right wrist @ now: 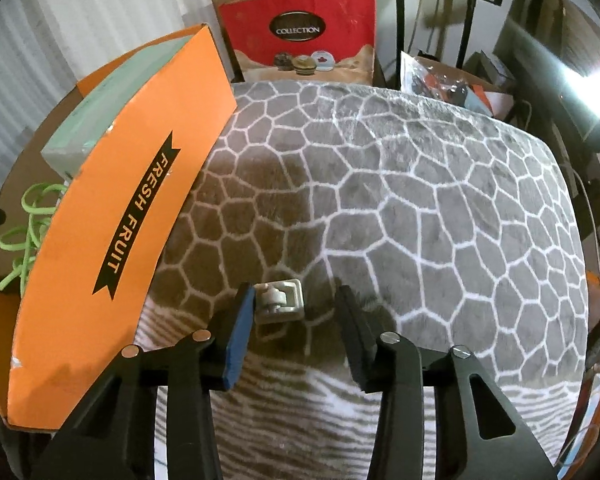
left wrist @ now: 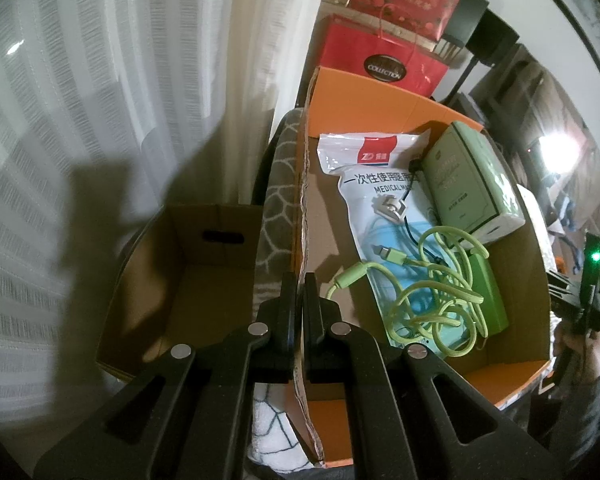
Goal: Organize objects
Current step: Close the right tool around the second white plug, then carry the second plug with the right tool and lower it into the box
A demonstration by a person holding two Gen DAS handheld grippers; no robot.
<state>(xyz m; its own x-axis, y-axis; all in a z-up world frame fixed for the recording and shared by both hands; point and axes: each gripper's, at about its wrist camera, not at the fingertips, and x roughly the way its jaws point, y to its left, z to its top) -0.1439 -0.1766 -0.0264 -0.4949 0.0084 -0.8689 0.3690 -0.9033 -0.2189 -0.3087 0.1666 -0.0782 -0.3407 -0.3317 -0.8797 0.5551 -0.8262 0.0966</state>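
My left gripper [left wrist: 299, 280] is shut on the near side wall of the orange "FRESH FRUIT" box [left wrist: 380, 92]. Inside the box lie a white medical mask pack [left wrist: 364, 184], a pale green carton [left wrist: 472, 176], a tangled green cable [left wrist: 432, 288] and a green power bank [left wrist: 488, 292]. A small white clip-like piece [left wrist: 388, 206] rests on the mask pack. In the right wrist view, my right gripper [right wrist: 296, 296] stands open just above the grey patterned blanket [right wrist: 420, 200]. A small white square piece [right wrist: 278, 300] lies between its fingers, close to the left one, beside the orange box [right wrist: 112, 216].
An open brown cardboard box [left wrist: 188, 272] sits left of the orange box, by the white curtain [left wrist: 100, 100]. Red gift bags [right wrist: 304, 32] stand behind the blanket. Clutter and a black stand [right wrist: 468, 20] fill the back right.
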